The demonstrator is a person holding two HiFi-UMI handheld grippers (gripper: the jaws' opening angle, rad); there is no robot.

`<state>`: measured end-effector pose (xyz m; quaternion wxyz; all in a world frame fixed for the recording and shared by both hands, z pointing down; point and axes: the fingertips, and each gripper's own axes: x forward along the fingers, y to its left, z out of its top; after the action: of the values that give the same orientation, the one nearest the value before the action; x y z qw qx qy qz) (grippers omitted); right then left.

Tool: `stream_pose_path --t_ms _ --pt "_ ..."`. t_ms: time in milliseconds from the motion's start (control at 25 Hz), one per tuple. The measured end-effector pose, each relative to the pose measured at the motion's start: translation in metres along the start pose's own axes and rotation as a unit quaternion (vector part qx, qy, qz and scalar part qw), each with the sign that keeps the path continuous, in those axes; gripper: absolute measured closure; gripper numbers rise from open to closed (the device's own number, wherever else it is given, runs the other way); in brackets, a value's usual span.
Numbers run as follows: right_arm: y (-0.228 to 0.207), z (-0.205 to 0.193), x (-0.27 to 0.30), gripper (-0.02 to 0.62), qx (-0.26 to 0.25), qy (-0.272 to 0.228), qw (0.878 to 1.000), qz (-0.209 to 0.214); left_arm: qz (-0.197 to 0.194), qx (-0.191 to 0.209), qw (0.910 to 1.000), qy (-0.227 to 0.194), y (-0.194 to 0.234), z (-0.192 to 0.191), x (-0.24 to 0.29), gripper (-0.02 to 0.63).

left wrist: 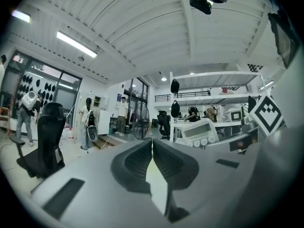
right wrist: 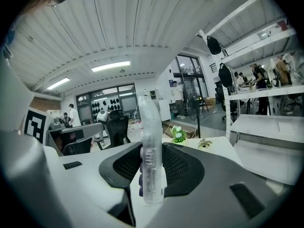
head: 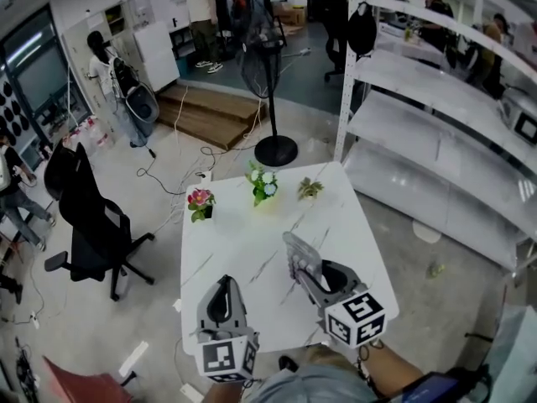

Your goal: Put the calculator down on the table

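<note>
Right gripper (head: 312, 277) clamps the calculator (head: 298, 257) edge-on and upright, keys twd its left jaw; it's held over the near half of the white table (head: 243, 250), seemingly not yet resting, prob. ready to lower; left gripper (head: 222, 300) has jaws pressed together, empty, just beside; three small plants (head: 263, 183) at far edge, well apart.

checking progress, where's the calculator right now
The calculator is clamped in the right gripper, over the white table's near right part in the head view.
</note>
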<state>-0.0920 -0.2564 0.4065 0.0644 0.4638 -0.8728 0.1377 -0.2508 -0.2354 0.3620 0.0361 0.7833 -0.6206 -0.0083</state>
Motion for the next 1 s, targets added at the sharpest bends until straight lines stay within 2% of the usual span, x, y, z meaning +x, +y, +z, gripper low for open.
stream_pose_path --t_ms 360,520,1000 --pt "-0.017 -0.033 0.023 0.454 0.019 0.05 0.998 0.012 0.015 -0.005 0.9996 0.023 0.001 -0.01 0.019 0.594" --pt "-0.025 -0.055 0.035 0.454 0.03 0.077 0.996 0.015 0.016 -0.002 0.9992 0.037 0.007 -0.028 0.026 0.594" --pt "-0.049 -0.115 0.061 0.454 0.077 0.157 0.984 0.021 0.043 -0.004 0.996 0.078 0.019 -0.046 0.047 0.594"
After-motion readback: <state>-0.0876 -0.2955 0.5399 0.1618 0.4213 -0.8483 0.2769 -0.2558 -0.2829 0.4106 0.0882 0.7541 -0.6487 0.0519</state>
